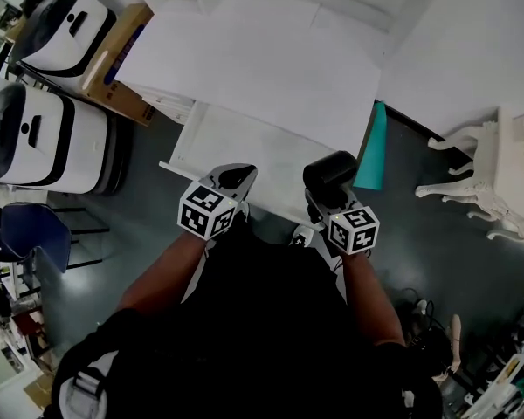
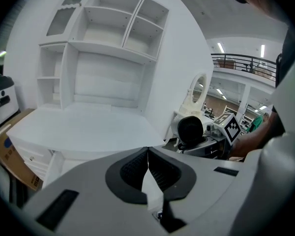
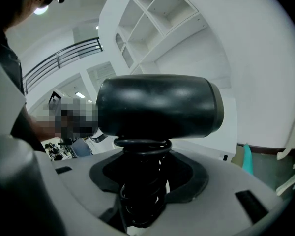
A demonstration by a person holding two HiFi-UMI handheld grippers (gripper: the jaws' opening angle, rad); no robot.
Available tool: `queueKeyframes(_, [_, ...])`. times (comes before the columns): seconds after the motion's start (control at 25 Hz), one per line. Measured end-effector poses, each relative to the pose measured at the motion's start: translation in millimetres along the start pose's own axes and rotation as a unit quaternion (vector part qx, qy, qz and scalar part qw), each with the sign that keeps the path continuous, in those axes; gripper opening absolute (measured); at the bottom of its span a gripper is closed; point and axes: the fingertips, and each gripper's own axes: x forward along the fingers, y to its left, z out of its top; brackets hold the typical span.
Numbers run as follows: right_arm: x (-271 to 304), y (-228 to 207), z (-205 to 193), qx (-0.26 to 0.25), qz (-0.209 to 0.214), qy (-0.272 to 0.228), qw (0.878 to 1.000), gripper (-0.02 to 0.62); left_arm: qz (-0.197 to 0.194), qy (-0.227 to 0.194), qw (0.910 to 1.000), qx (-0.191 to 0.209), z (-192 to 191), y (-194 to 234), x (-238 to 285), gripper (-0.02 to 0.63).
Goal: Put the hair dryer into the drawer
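The black hair dryer stands upright in my right gripper, which is shut on its handle with the coiled cord wrapped round it. In the right gripper view the dryer's barrel lies crosswise above the jaws. My left gripper is shut and holds nothing; its pads meet at the tip. Both grippers hover at the near edge of a white drawer that looks pulled out from under the white desk top. In the left gripper view the dryer shows off to the right.
A white hutch with shelves rises behind the desk. A teal object leans at the desk's right side, with white ornate furniture beyond. On the left are a cardboard box, white machines and a blue chair.
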Motion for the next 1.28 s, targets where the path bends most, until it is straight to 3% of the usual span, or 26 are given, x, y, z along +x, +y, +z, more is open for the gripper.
queueKeyframes(0.24, [38, -2, -12, -0.012, -0.039, 0.047, 0.998, 0.215, -0.030, 0.044, 0.9985, -0.005, -11, 39, 12, 0.011])
queueKeyframes(0.4, [63, -5, -22, -0.048, -0.059, 0.094, 0.993, 0.215, -0.053, 0.053, 0.9972, -0.006, -21, 55, 17, 0.011])
queueKeyframes(0.64, [106, -12, -52, -0.136, -0.067, 0.197, 0.969, 0.215, -0.077, 0.060, 0.9952, -0.006, -30, 69, 26, 0.011])
queueKeyframes(0.88, [148, -17, -87, -0.240, -0.042, 0.297, 0.923, 0.215, -0.073, 0.061, 0.9953, -0.015, -36, 88, 20, 0.011])
queueKeyframes(1.28, [184, -42, -133, -0.394, -0.003, 0.406, 0.825, 0.215, -0.036, 0.055, 0.9966, -0.049, -49, 106, 0, 0.011])
